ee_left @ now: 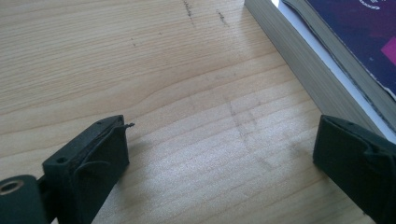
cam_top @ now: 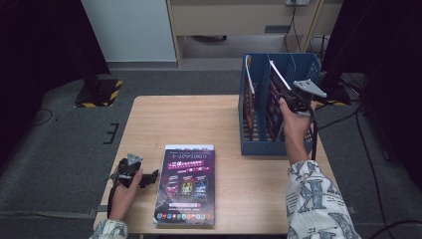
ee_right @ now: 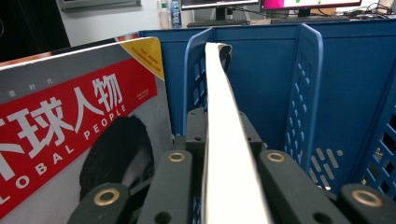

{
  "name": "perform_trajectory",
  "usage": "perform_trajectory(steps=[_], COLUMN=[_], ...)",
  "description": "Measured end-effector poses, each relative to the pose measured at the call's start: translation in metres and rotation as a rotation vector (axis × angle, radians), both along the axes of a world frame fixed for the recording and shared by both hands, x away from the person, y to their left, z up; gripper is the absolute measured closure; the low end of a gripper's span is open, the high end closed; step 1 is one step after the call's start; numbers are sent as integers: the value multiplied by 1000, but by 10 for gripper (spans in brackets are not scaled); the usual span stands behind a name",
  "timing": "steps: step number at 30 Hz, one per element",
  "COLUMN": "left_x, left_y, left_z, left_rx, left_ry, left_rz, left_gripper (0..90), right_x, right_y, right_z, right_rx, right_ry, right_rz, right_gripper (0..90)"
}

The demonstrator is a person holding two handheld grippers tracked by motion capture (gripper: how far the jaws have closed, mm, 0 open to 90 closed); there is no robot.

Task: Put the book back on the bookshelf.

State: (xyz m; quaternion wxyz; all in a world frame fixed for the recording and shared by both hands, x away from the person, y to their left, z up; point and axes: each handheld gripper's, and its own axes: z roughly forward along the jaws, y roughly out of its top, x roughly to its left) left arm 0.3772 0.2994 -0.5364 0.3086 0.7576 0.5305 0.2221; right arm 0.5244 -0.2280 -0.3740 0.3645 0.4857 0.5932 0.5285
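Right gripper [ee_right: 224, 140], magazine [ee_right: 224, 116] clamped between jaws

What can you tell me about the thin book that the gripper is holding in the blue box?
The thin book looks like a magazine seen edge-on: a white, papery edge, a bit curled at its far end. The right gripper pinches it between two black jaws. It stands tilted inside the blue file rack, in the compartment next to the one with a red-covered magazine. In the high view its cover looks dark.
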Motion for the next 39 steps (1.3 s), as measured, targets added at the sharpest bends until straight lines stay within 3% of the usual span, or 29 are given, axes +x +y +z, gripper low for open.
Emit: perform_trajectory(steps=[12,15,24,31,39], left_x=[0,0,0,0,0], left_y=[0,0,0,0,-1], left_z=[0,0,0,0,0], left_rx=[0,0,0,1,-1], left_ry=[0,0,0,0,-1], left_rz=[0,0,-1,-3,-4], left_gripper=[25,25,25,25,25], right_x=[-2,-2,1,6,7], right_y=[0,-1,-1,4,14], right_z=[1,2,9,2,-3], right_rx=[-27,-10,-11,-18,-32], right_ry=[-8,-10,-38,-36,-39], right_rz=[-6,-6,-75,-102,-88], right_gripper=[823,823,823,823,821])
